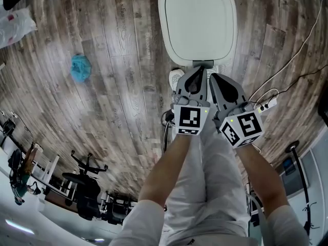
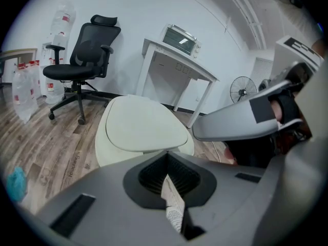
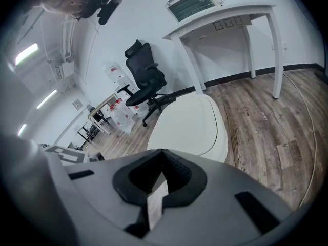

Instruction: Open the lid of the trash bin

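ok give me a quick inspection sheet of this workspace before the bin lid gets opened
surface: wood-look floor
job's things: white trash bin, lid closed
clutter: blue-green crumpled item and white plastic bag on the floor, both apart from the bin
grippers: left gripper and right gripper side by side at the bin's near edge, jaws together, nothing held
cables: white cable runs across the floor on the right toward a power strip
surroundings: office chair, white table with a toaster oven on it, standing fan
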Demonstrator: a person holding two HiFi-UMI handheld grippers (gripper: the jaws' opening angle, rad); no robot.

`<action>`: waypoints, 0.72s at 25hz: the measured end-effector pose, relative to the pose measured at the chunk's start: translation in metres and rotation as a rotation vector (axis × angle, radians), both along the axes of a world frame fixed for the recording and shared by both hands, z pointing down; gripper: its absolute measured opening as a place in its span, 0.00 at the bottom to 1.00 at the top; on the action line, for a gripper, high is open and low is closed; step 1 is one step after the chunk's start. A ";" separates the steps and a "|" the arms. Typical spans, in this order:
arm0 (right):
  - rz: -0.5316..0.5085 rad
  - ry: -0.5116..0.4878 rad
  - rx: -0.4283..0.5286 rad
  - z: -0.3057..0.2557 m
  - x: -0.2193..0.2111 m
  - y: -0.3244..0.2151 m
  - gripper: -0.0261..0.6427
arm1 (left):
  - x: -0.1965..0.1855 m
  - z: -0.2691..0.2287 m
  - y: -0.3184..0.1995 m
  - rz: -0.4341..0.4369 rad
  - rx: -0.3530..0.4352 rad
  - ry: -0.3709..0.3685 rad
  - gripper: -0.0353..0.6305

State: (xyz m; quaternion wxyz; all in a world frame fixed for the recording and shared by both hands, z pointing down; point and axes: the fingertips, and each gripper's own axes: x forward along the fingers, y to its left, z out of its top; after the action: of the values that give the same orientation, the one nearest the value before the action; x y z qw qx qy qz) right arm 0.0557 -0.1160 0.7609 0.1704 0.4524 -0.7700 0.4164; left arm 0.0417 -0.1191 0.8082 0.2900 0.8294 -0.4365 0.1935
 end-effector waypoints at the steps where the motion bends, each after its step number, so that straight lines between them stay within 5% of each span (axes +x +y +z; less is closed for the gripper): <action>1: -0.001 0.000 0.001 0.000 0.000 0.000 0.06 | 0.000 0.000 0.000 0.001 0.000 0.000 0.06; 18: 0.011 -0.003 -0.003 0.005 0.003 0.001 0.06 | 0.000 0.001 0.000 0.002 0.004 0.003 0.06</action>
State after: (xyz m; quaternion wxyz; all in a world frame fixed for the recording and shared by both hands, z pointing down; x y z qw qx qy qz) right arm 0.0586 -0.1148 0.7657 0.1678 0.4557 -0.7671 0.4192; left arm 0.0419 -0.1195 0.8088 0.2887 0.8308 -0.4356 0.1916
